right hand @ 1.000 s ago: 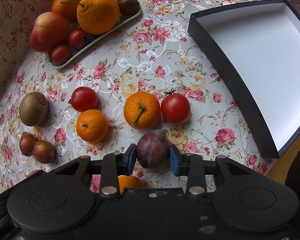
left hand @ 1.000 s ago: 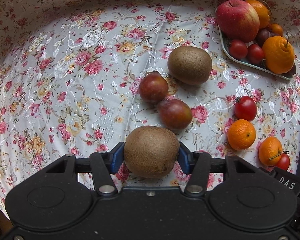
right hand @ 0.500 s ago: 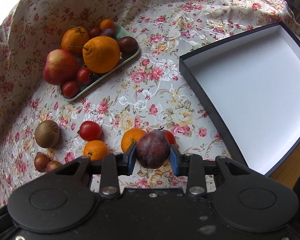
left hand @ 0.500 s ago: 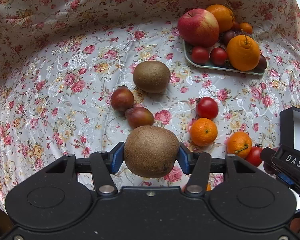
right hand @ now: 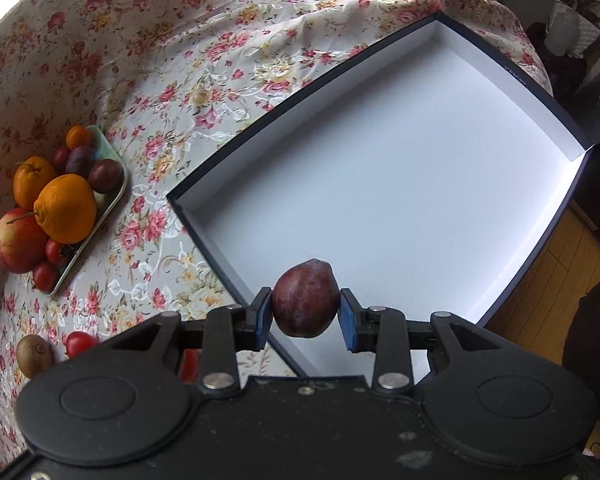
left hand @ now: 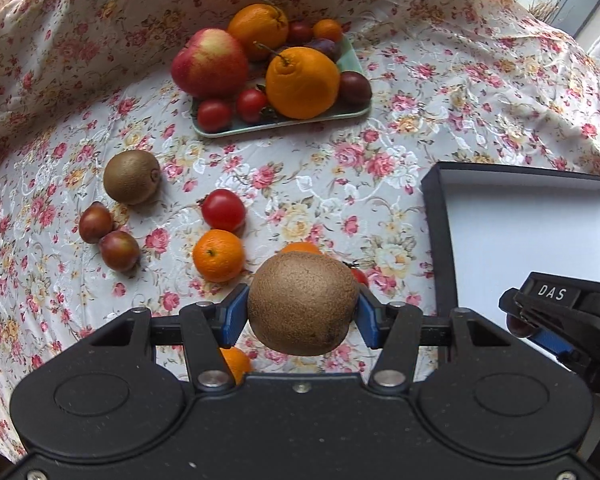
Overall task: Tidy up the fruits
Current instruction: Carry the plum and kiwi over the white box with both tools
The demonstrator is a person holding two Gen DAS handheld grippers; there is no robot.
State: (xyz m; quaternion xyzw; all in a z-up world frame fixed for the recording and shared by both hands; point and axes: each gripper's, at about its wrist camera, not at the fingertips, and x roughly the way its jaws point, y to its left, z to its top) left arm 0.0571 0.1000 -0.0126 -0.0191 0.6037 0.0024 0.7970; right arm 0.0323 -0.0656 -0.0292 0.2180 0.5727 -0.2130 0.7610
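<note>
with the left tongs clenched on a kiwi beside the box and the right tongs gripping a plum above its near corner, lower both fruits well inside before releasing.

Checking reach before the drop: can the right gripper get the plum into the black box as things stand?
Probably yes. The right gripper, jaws shut on the plum, hangs above the black box, whose white floor looks bare; nothing shows between them.

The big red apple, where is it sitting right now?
In the left wrist view the apple sits at the left end of the pale green tray at the top, touching a large orange, with two small tomatoes in front.
</note>
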